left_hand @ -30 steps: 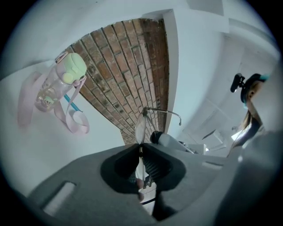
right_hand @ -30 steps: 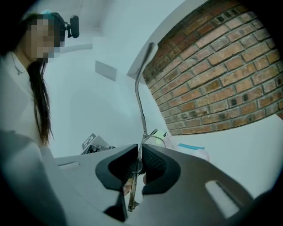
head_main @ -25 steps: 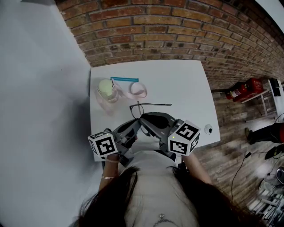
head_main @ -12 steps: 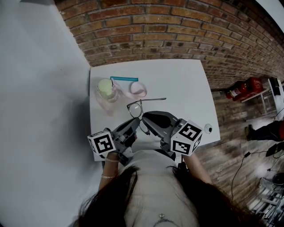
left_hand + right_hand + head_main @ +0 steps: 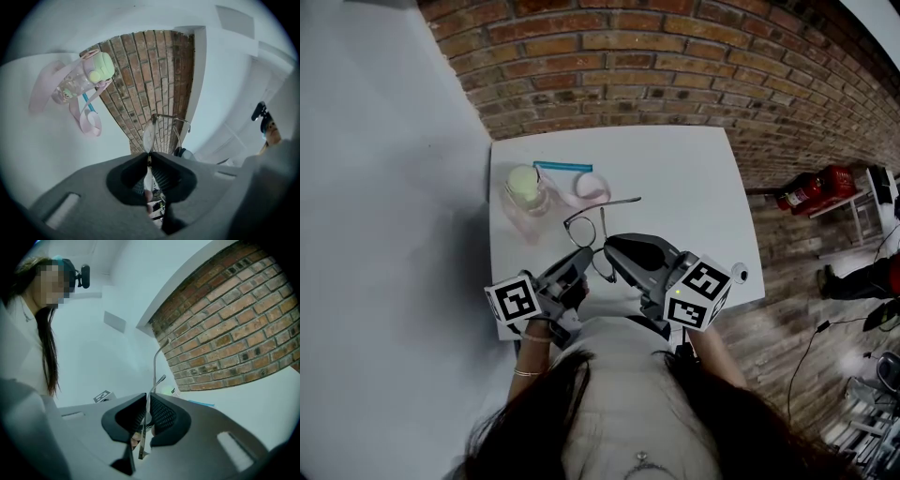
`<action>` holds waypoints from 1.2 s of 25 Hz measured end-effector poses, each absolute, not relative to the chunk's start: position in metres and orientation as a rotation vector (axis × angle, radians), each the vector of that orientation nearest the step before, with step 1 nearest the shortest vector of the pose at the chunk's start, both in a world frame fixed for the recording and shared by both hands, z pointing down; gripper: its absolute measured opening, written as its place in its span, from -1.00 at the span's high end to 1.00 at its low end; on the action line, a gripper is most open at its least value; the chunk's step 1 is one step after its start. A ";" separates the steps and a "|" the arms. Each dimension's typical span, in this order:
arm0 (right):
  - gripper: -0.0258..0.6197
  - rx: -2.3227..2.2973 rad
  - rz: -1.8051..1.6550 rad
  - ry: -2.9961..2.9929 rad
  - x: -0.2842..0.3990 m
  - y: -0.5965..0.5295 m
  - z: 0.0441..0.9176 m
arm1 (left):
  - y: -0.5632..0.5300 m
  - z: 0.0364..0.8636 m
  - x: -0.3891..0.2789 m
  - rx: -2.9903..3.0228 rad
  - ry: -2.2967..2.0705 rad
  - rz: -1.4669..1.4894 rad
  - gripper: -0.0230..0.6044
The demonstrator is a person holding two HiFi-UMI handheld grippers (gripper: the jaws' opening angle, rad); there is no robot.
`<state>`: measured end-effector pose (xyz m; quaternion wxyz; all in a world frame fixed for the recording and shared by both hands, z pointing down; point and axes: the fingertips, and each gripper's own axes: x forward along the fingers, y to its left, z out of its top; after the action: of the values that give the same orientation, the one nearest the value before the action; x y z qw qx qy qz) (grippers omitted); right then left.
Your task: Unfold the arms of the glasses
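Note:
The thin dark-framed glasses (image 5: 583,228) are held up over the white table (image 5: 684,178) between both grippers. My left gripper (image 5: 584,261) is shut on the frame by one lens, and in the left gripper view that lens (image 5: 149,135) stands edge-on just past the closed jaws of the left gripper (image 5: 149,160). My right gripper (image 5: 608,247) is shut on one arm of the glasses. In the right gripper view that arm (image 5: 156,363) rises out of the closed jaws of the right gripper (image 5: 146,402). The other arm (image 5: 622,202) sticks out to the upper right.
A clear pink bottle with a green lid (image 5: 526,191) lies at the table's left, with its pink strap (image 5: 592,190) and a blue stick (image 5: 563,168) beside it. A small white round thing (image 5: 739,274) sits at the right front corner. A brick wall (image 5: 675,66) runs behind.
The glasses have moved up and away from the front edge and turned. The free arm now points up-right instead of straight right. Both grippers stayed shut on them.

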<state>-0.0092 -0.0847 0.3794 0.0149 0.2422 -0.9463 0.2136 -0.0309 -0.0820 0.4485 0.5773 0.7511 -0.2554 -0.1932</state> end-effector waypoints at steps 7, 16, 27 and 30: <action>0.82 0.767 0.667 -2.949 -0.005 -0.088 0.376 | -0.086 0.444 -0.031 1.714 -0.571 -0.507 0.85; 0.83 0.776 0.657 -2.963 -0.003 -0.089 0.374 | -0.089 0.445 -0.036 1.678 -0.561 -0.549 0.85; 0.83 0.786 0.648 -2.974 -0.001 -0.089 0.371 | -0.092 0.445 -0.041 1.643 -0.555 -0.588 0.85; 0.83 0.791 0.645 -2.978 -0.001 -0.089 0.370 | -0.093 0.446 -0.043 1.637 -0.553 -0.598 0.85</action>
<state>-0.0008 -0.0887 0.3696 -0.0030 0.2512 -0.9460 0.2048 -0.0430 -0.0927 0.4461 0.6103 0.7093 -0.2394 -0.2592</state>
